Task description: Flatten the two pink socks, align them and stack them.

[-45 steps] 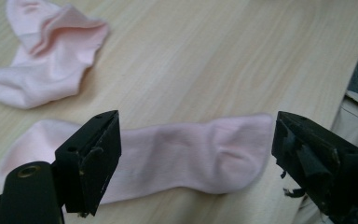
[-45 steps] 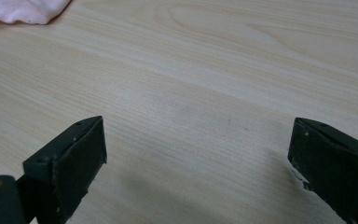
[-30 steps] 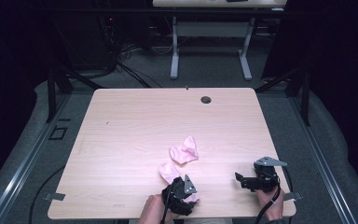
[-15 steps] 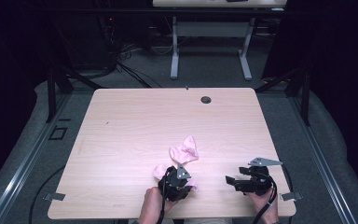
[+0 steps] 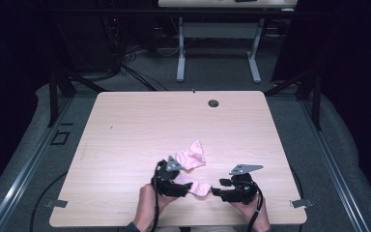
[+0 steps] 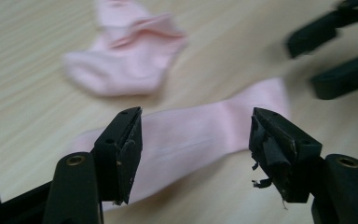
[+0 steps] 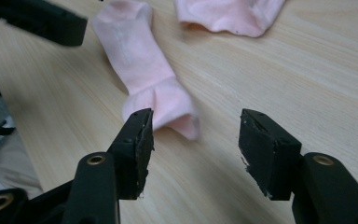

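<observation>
Hand-held grippers (image 5: 186, 186) flank sock (image 5: 195, 186) lying crosswise.

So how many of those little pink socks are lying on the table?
2. One flat pink cotton sock lies near the table's front edge, between the left tongs and right tongs. The other, crumpled pink sock sits just behind it. None seem hidden.

1. The right gripper (image 7: 193, 140) hovered over the wooden table (image 7: 307, 70), its jaws parted and empty.
2. A flattened pink sock (image 7: 144, 70) lay just beyond the left jaw, its end between the jaws.
3. A second pink sock (image 7: 228, 14) lay farther off.
4. The other gripper's black jaw (image 7: 37, 21) showed at far left.
</observation>
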`<state>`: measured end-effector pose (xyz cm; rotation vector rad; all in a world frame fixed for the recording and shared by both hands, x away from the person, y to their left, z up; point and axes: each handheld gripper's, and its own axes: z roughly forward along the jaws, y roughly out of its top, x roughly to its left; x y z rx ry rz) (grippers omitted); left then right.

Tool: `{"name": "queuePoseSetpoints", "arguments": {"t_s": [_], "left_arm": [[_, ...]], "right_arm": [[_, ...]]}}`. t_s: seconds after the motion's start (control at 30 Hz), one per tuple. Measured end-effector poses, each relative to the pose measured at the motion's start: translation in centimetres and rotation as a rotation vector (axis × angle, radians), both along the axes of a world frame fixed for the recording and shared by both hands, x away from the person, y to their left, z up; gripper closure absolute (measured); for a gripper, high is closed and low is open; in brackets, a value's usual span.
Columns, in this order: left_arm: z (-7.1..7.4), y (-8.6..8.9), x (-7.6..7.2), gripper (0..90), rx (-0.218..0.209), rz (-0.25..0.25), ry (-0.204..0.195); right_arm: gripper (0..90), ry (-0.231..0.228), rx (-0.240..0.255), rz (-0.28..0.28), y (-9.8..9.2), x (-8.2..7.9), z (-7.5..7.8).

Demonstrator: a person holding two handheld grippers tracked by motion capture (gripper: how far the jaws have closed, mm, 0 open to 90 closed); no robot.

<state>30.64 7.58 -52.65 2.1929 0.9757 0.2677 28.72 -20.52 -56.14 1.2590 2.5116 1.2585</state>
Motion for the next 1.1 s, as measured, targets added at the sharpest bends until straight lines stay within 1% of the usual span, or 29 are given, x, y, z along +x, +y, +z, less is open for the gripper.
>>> {"name": "queuePoseSetpoints", "arguments": {"t_s": [0.03, 0.07, 0.1, 0.13, 0.17, 0.2, 0.23, 0.27, 0.3, 0.33, 0.37, 0.4, 0.43, 0.47, 0.53, 0.6, 0.67, 0.77, 0.8, 0.83, 0.9, 0.93, 1.0, 1.03, 1.07, 1.1], "left_arm": [[-0.1, 1.3, 0.7, 35.6, 0.006, 0.039, 0.011], [-0.2, 2.0, 1.2, 36.6, 0.009, 0.068, 0.016], [-0.3, 2.6, 1.6, 36.8, 0.013, 0.086, 0.031], [-0.7, 3.5, 2.3, 37.5, 0.009, 0.111, 0.056], [-1.1, 4.1, 2.8, 39.1, 0.023, 0.117, 0.070], [-1.3, 4.4, 3.1, 40.4, 0.023, 0.119, 0.091], [-1.7, 4.5, 3.3, 41.3, 0.018, 0.121, 0.108], [-1.9, 4.5, 3.3, 43.0, 0.022, 0.120, 0.121], [-2.3, 4.4, 3.4, 43.5, 0.035, 0.108, 0.128], [-2.4, 4.3, 3.4, 45.4, 0.035, 0.101, 0.134], [-2.7, 4.2, 3.3, 46.9, 0.046, 0.090, 0.143], [-2.8, 4.1, 3.3, 49.1, 0.052, 0.090, 0.142], [-2.9, 4.0, 3.4, 51.5, 0.055, 0.088, 0.149], [-3.0, 4.0, 3.4, 54.5, 0.056, 0.092, 0.148], [-3.1, 4.0, 3.5, 60.7, 0.061, 0.089, 0.150], [-3.2, 3.9, 3.4, 69.6, 0.068, 0.082, 0.152], [-3.4, 3.8, 3.3, 75.4, 0.082, 0.077, 0.147], [-3.5, 3.8, 3.1, 85.6, 0.079, 0.072, 0.142], [-3.5, 3.8, 3.1, 88.2, 0.071, 0.068, 0.141], [-3.4, 3.8, 3.0, 88.5, 0.061, 0.067, 0.136], [-2.9, 3.9, 2.9, 88.9, 0.019, 0.056, 0.137], [-2.7, 3.9, 2.8, 89.0, -0.001, 0.058, 0.137], [-1.8, 3.8, 2.7, 89.2, -0.041, 0.042, 0.135], [-1.3, 3.7, 2.6, 89.2, -0.062, 0.034, 0.129], [-0.8, 3.5, 2.5, 89.2, -0.077, 0.024, 0.124], [-0.4, 3.4, 2.4, 89.1, -0.091, 0.013, 0.120]], "right_arm": [[45.0, 0.006, 0.013, -0.005, 0.0, 0.1, 0.1], [45.7, 0.006, 0.019, -0.016, 0.0, 0.1, 0.3], [46.0, 0.002, 0.020, -0.017, 0.1, 0.2, 0.4], [46.2, 0.001, 0.017, -0.015, 0.2, 0.2, 0.5], [46.2, 0.006, 0.021, -0.011, 0.3, 0.4, 0.7], [46.1, 0.011, 0.023, -0.014, 0.7, 0.5, 0.7], [46.2, 0.009, 0.012, -0.009, 0.8, 0.6, 0.7], [46.2, 0.014, 0.001, -0.008, 1.1, 0.7, 0.6], [46.3, 0.019, 0.003, -0.008, 1.3, 0.9, 0.5], [49.0, 0.034, -0.005, -0.011, 1.5, 1.1, 0.3], [51.2, 0.043, -0.008, -0.009, 1.6, 1.3, 0.2], [53.7, 0.052, -0.009, -0.012, 1.8, 1.4, 0.0], [57.6, 0.057, -0.008, -0.010, 2.0, 1.5, -0.1], [60.4, 0.070, -0.018, -0.012, 2.1, 1.6, -0.2], [69.4, 0.076, -0.024, 0.000, 2.3, 1.7, -0.4], [78.2, 0.086, -0.035, 0.004, 2.3, 1.8, -0.6], [83.3, 0.092, -0.034, 0.002, 2.3, 1.8, -0.7], [85.2, 0.091, -0.027, -0.005, 2.2, 1.7, -0.8], [85.6, 0.081, -0.022, -0.017, 2.1, 1.6, -0.8], [85.7, 0.077, -0.026, -0.016, 2.0, 1.6, -0.7], [85.8, 0.043, -0.031, -0.025, 1.6, 1.5, -0.3], [85.8, 0.011, -0.037, -0.035, 1.4, 1.5, 0.1], [85.8, -0.038, -0.046, -0.054, 0.9, 1.5, 1.0], [85.8, -0.072, -0.068, -0.058, 0.6, 1.6, 1.7], [85.8, -0.110, -0.080, -0.071, 0.4, 1.6, 2.3], [85.6, -0.155, -0.096, -0.082, 0.2, 1.5, 3.0]]}}
